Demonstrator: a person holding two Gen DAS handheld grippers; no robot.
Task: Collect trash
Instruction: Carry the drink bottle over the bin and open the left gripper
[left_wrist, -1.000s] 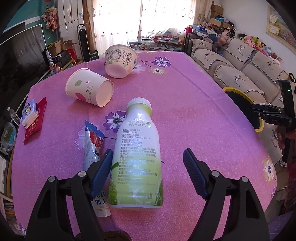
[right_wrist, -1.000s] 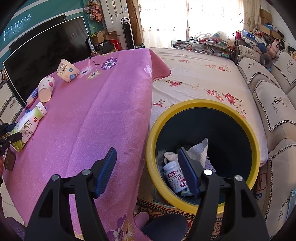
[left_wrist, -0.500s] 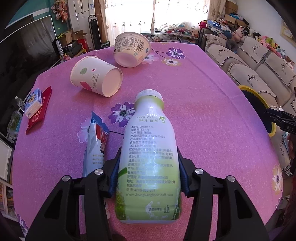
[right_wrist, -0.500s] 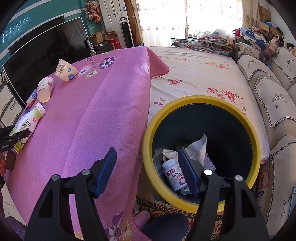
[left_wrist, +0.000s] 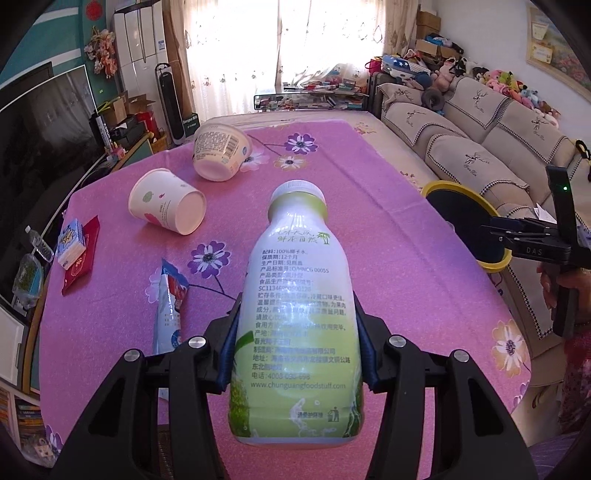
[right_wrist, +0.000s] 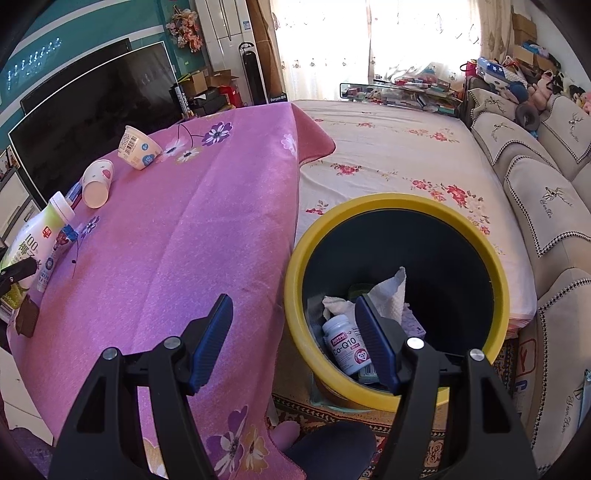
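Spreading across the room, the pink flowered tablecloth (left_wrist: 388, 236) still carries litter, and the yellow-rimmed dark bin (right_wrist: 399, 201) stands just beside its edge. Collection is mid-way: the left gripper (left_wrist: 295, 332) clamps the white-and-green plastic drink bottle (left_wrist: 295, 295), lifted clear of the cloth; next it needs carrying over the bin. The right gripper (right_wrist: 291, 343) hangs released, empty. The bottle hides cloth beneath; the bin's depth is murky.

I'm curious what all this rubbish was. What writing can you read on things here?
"www.chunguangfoodstuff.com": bottle held in the left gripper.
"100": same bottle's front, right wrist view.
"Co-Q10": pill bottle inside the bin.
"DAS": right gripper.
Cup and wrapper print: too small.
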